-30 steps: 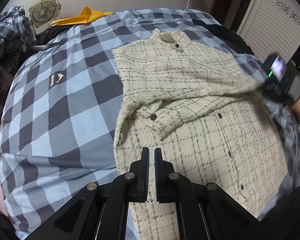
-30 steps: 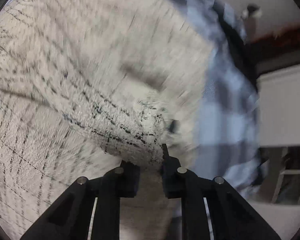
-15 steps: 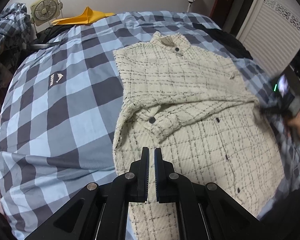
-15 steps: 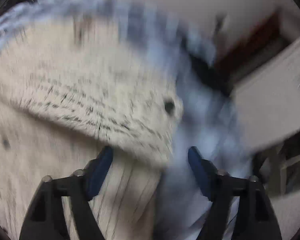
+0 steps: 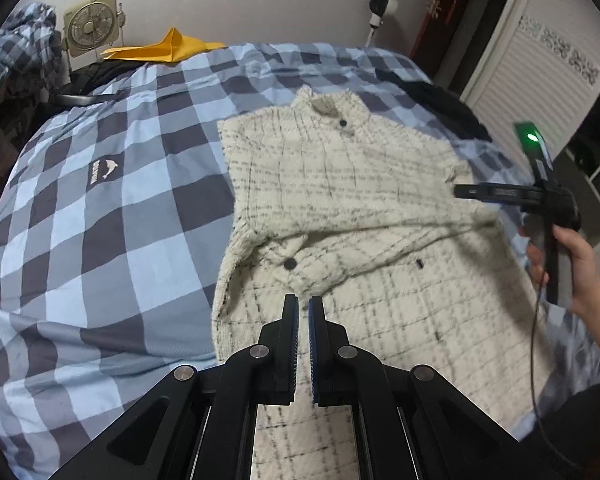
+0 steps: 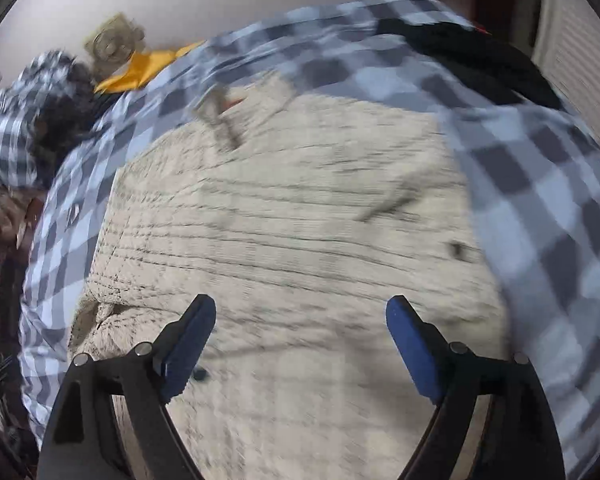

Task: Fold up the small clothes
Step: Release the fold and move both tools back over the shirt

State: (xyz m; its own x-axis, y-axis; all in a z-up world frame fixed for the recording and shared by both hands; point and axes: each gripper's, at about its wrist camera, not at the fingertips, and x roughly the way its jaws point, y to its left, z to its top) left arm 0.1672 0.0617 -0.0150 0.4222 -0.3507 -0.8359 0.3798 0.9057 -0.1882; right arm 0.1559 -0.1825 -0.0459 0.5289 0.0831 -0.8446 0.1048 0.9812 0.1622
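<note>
A cream tweed jacket (image 5: 340, 200) with thin black checks and dark buttons lies flat on the bed, collar toward the far wall. Both sleeves are folded across its chest. My left gripper (image 5: 304, 304) hovers over the jacket's lower front, shut, with nothing between its pads. My right gripper (image 6: 300, 312) hangs above the same jacket (image 6: 300, 240) with its jaws opening wide and nothing between them. In the left wrist view the right gripper (image 5: 460, 191) is over the jacket's right shoulder, held by a hand (image 5: 572, 264).
A blue and grey checked duvet (image 5: 100, 220) covers the bed. A yellow cloth (image 5: 168, 46) and a small fan (image 5: 90, 24) sit at the far edge. Dark clothing (image 5: 444, 100) lies at the bed's far right, near a white louvred door (image 5: 540, 76).
My right gripper let go of the sleeve cuff, opened wide, rolled and lifted away. The sleeve now lies across the jacket's chest. The left gripper stayed put.
</note>
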